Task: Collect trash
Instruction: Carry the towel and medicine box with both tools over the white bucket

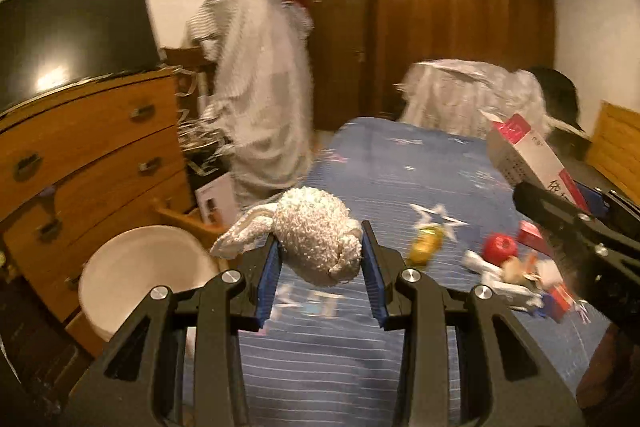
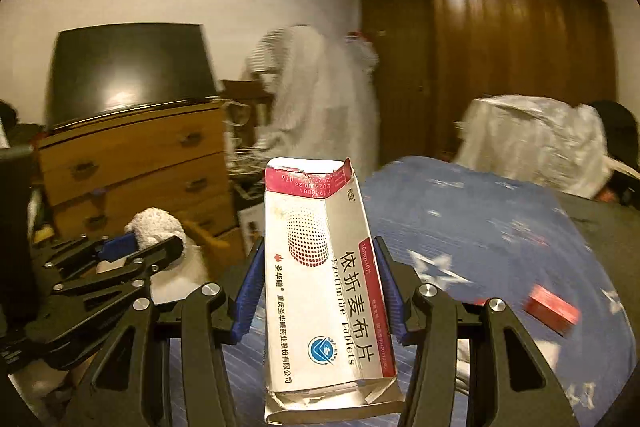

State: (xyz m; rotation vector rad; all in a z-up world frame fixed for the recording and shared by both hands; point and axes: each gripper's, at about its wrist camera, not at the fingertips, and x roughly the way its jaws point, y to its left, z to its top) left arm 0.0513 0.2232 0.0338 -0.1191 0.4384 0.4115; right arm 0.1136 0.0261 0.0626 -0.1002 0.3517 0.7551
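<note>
My left gripper [image 1: 320, 259] is shut on a white fluffy wad [image 1: 316, 231], held above the blue bed's left edge. A white bin [image 1: 140, 267] stands just to its lower left, beside the bed. My right gripper [image 2: 318, 251] is shut on a torn-open white and red tablet box [image 2: 320, 267], held upright. In the left wrist view that tablet box [image 1: 524, 155] and the right gripper [image 1: 576, 201] are at the right. The right wrist view shows the left gripper [image 2: 148, 243] with the wad [image 2: 156, 225] at the left. A yellow bottle [image 1: 426, 243], a red round thing [image 1: 498, 245] and wrappers [image 1: 516, 275] lie on the bed.
The bed [image 1: 400, 167] has a blue star-print sheet, with a red box [image 2: 554, 309] on it. A wooden chest of drawers [image 1: 92, 155] with a dark screen [image 1: 72, 39] stands on the left. A cloth-draped stand [image 1: 260, 99] and a dark wardrobe [image 1: 460, 27] are behind.
</note>
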